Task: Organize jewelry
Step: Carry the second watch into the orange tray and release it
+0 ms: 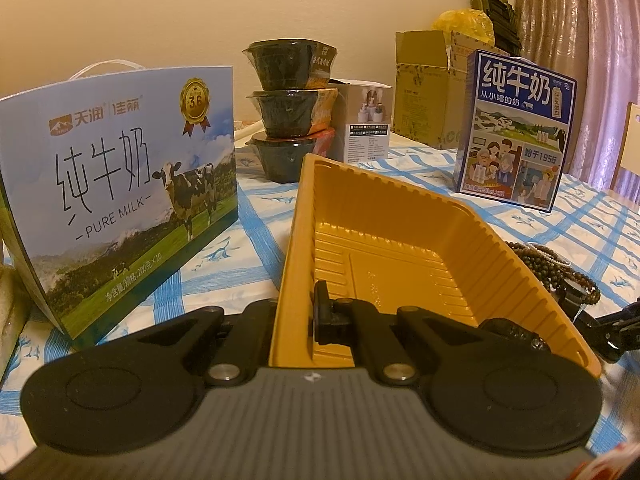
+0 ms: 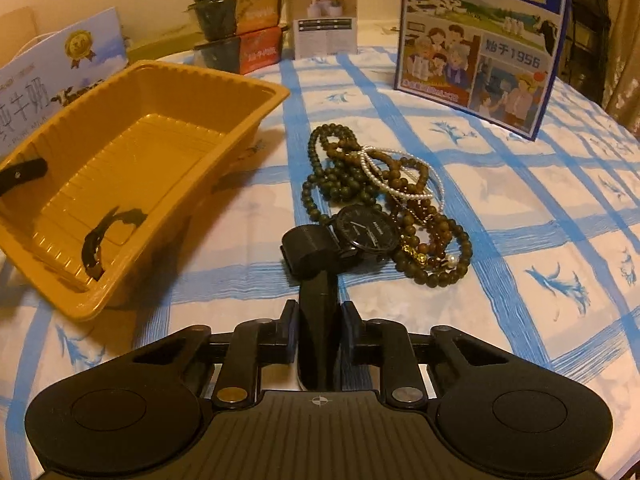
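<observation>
Watch strap pinched, tray steadied — the lift is on!

The right hand-held gripper (image 2: 319, 332) has its jaws closed on the black strap of the watch (image 2: 366, 233), whose face lies against the heap of bead bracelets (image 2: 352, 176) on the desk (image 2: 520, 208). The left hand-held gripper (image 1: 294, 312) is clamped on the near wall of the yellow tray (image 1: 400, 216), holding it tilted. Inside the tray: one dark curved piece (image 2: 102, 240), nothing else visible. Next, I'd say, lift the watch clear of the beads without snagging them, then swing it left into the tray.
</observation>
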A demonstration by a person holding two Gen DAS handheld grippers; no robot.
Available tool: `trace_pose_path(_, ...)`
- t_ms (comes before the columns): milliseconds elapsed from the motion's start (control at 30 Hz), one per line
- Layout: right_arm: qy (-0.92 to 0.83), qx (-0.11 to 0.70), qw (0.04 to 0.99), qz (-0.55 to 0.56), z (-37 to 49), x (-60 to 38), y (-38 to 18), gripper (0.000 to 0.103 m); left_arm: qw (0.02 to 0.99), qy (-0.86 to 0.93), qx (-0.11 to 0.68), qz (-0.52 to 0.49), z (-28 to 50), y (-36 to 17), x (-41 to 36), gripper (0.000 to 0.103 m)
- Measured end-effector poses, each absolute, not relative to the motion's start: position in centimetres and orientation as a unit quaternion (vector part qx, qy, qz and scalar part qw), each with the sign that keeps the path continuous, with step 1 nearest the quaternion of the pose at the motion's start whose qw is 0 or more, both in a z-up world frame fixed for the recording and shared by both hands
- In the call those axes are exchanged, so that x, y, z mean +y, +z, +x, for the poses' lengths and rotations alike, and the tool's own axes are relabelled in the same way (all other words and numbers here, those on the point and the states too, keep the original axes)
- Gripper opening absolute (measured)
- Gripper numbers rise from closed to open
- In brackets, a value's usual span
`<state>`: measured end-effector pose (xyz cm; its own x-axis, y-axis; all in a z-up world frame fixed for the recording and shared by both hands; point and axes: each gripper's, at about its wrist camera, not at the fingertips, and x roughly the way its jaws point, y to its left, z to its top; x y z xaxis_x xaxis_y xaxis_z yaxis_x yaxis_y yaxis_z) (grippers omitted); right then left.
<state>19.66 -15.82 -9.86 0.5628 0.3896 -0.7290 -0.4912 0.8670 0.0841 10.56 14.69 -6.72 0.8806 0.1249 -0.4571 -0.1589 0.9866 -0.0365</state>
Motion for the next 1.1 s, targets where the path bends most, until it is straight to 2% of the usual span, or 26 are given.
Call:
trace_pose_path(267,0.306,0.35,0.885,0.006,18.1,-14.8,-5.3,0.022,0.969,0.073,0.233,-0.038,10.5,-6.8,14.7,0.003)
trace_pose_path(500,0.399,0.32,0.859,0.03,17.3,-9.7,-2.9,0.022,0.97,0.072,0.23,-0.034,10.4,-6.6,14.4,0.003)
trace_pose_path(900,0.418,0.332,0.844,-0.051,17.0,-2.7,-7.0,0.022,0.971,0.069,0.228,-0.025,10.5,-6.2,14.2,0.003)
trace_pose_path(1100,0.414,0.328,0.849,-0.019,16.8,-4.1,-6.6,0.024,0.97,0.068,0.231,-0.027,10.5,-6.2,14.2,0.002)
